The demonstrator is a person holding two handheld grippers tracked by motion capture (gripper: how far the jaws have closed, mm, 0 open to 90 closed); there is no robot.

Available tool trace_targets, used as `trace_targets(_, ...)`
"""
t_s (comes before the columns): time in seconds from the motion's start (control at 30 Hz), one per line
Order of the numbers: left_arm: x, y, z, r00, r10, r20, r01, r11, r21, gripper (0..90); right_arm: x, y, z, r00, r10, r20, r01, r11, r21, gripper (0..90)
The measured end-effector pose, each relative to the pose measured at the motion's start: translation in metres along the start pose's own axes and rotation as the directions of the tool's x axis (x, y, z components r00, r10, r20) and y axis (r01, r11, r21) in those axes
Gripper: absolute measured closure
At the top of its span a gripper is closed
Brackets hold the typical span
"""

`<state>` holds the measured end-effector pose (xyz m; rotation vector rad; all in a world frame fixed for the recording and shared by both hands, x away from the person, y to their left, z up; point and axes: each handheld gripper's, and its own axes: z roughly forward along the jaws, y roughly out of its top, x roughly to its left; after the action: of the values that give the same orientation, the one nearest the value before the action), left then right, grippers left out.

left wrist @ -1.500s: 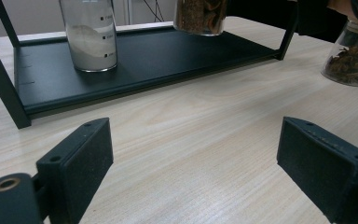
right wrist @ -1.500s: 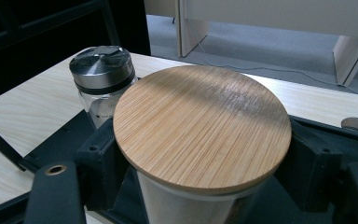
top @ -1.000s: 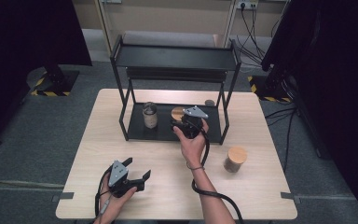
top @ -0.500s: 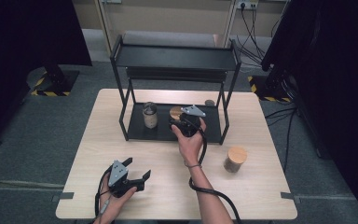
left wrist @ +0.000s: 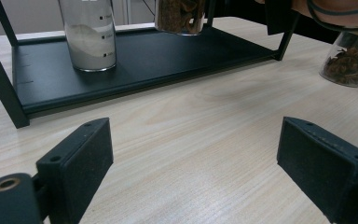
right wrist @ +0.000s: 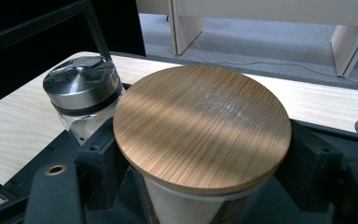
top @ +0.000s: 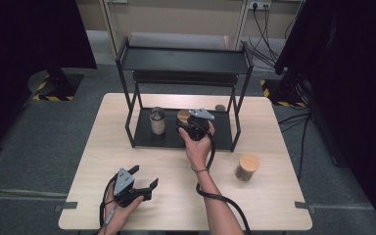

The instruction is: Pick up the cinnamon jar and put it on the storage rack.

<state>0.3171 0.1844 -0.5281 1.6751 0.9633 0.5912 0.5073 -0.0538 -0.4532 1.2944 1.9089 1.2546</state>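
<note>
Right gripper view shows the right gripper [right wrist: 200, 186] clamped on a bamboo-lidded glass jar [right wrist: 202, 127] at centre frame, just under the lid, above the rack's lower shelf [top: 147, 135] and near a steel-capped jar [right wrist: 82, 88]. We judge smooth glass may slip, or swing into that neighbour. Lower left in the high view, the left gripper [top: 144, 180] rests wide open, holding nothing.

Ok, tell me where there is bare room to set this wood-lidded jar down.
The right gripper holds the wood-lidded jar over the rack's lower shelf. Bare shelf lies to the right of it, toward the right posts. Left is tight: the metal-lidded jar stands there. The tabletop between the left gripper and the second wood-lidded jar is bare.
</note>
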Motion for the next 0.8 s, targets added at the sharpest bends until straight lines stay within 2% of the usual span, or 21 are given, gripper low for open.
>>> trace_targets(0.8,0.0,0.0,0.0,1.0,0.004,0.002,-0.004,1.0,0.0,10.1,-0.005,0.005,0.013,0.9998,0.013,0.014,-0.013,1.0,0.014,26.2)
